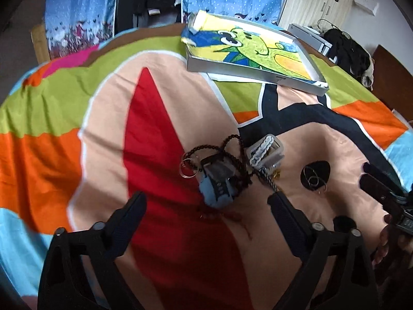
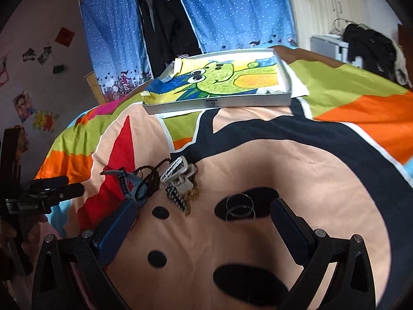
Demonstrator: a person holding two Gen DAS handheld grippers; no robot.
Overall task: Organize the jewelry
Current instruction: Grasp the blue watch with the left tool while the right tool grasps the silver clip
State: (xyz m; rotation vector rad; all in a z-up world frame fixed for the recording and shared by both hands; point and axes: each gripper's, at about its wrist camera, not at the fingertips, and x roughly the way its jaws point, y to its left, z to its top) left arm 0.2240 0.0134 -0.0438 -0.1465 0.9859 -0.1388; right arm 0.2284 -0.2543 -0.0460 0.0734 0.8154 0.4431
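This is a bedroom in a home. A bed with a bright cartoon bedspread [image 2: 284,160] fills most of the view, and blue curtains [image 2: 232,10] with little white dots hang behind it, with dark clothes [image 2: 167,31] hanging between them. Stickers and small pictures [image 2: 44,121] are stuck on the wall, more dark clothes [image 2: 371,44] are piled on a white stand beside the bed, and a flat box with a green cartoon drawing [image 2: 222,80] lies on the bedspread.
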